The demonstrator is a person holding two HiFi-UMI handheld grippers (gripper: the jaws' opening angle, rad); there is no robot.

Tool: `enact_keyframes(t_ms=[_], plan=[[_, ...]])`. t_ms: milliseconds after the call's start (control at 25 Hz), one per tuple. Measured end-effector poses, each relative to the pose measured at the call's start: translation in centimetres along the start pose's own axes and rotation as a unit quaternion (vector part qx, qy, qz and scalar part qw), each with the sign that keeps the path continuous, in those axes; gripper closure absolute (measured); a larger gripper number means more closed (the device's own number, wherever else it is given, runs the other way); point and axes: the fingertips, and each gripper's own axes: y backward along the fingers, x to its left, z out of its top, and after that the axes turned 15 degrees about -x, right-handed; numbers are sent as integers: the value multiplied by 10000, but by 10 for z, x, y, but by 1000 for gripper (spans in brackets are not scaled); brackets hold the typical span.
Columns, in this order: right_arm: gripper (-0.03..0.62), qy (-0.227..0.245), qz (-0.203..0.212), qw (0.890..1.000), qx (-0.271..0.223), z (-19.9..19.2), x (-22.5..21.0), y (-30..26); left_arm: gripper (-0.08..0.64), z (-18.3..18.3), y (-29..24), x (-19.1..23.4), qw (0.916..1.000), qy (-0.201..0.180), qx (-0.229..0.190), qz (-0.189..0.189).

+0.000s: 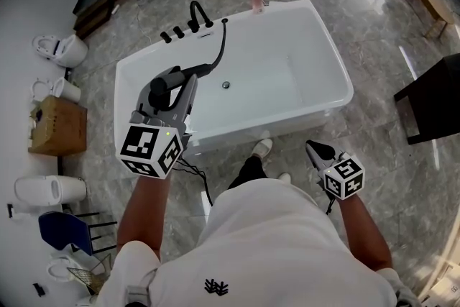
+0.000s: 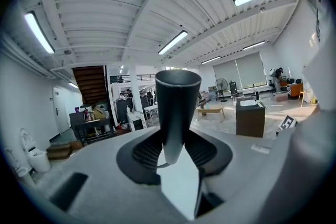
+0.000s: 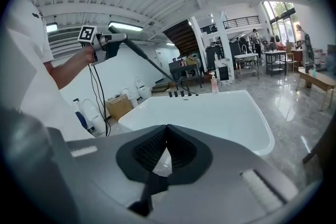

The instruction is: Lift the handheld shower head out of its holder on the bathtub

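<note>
Jaws of the left gripper [image 1: 181, 98] clench the dark grey cylindrical handheld shower head [image 2: 177, 99], held above the white bathtub [image 1: 325, 39]. Its handle points toward two o'clock. The right gripper [image 1: 320, 153] is closed and empty.

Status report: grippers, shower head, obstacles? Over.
Left gripper shut on shower head, held above bathtub. Right gripper shut, empty. Hose runs to bathtub rim; nothing blocking.

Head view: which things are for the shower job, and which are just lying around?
For the job: dark grey handheld shower head, clamped in the left gripper; its black hose; white bathtub; black taps on its rim.

Just lying about: pink soap bottle; brown cardboard box; white toilets; dark cabinet.
</note>
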Motion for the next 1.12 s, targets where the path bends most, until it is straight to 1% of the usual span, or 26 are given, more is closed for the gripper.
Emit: enact_keyframes(t_ms=[640, 1120], plan=[[578, 2, -31, 10000, -56, 3, 3, 2, 422, 0, 1, -8, 9999, -82, 66, -96], [580, 36, -27, 10000, -42, 3, 8, 3, 422, 2, 5, -11, 9998, -36, 57, -166]])
